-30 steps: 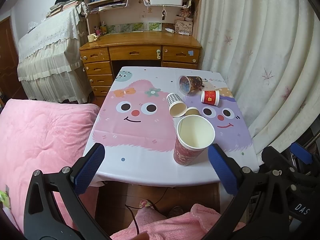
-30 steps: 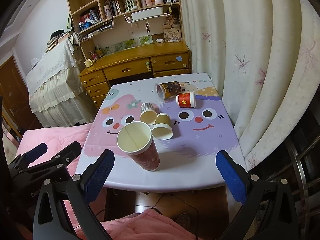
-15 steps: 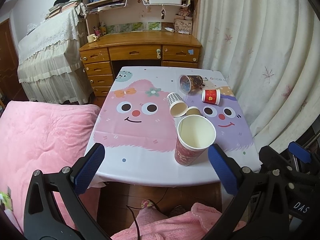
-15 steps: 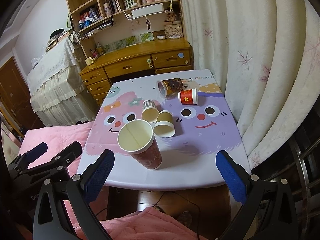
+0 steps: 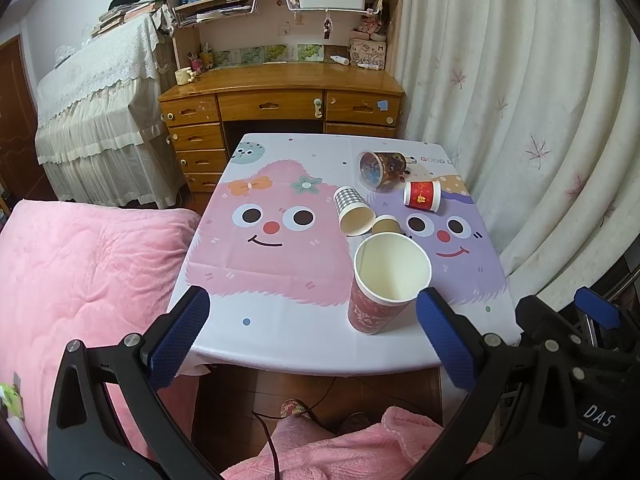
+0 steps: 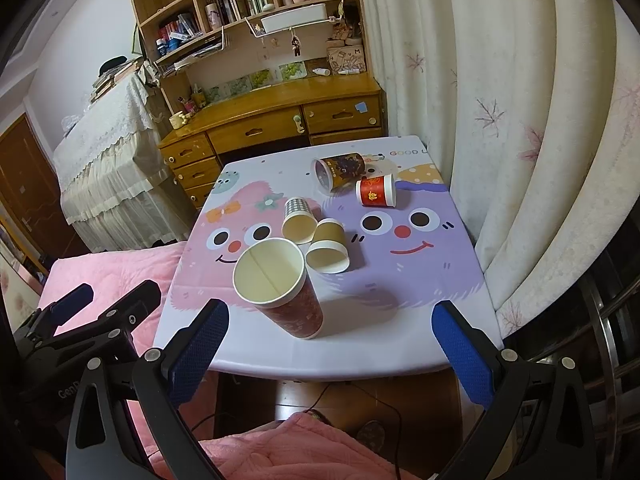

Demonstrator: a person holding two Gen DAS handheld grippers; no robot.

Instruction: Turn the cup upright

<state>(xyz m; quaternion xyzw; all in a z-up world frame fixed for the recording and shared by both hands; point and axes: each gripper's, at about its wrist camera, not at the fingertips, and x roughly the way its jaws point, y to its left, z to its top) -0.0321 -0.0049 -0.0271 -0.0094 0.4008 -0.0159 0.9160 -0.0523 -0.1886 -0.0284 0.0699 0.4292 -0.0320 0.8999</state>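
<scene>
Tall red cup (image 5: 384, 280) — upright near the table's (image 5: 280, 344) front edge, right of centre in the left view. Four small cups (image 6: 320, 216) lie tipped beyond it, mouths mostly toward the cameras. Left gripper (image 5: 312, 332) and right gripper (image 6: 328, 344) — both spread, empty; right likely nearer.

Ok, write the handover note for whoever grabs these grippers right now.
Left gripper: open, empty, held short of the table's near edge.
Right gripper: open, empty, likewise.
Done: tall red cup stands upright near the front edge of the table.
Left: four cups lie on their sides behind it: checked cup, brown cup, small red cup, dark patterned cup.
</scene>
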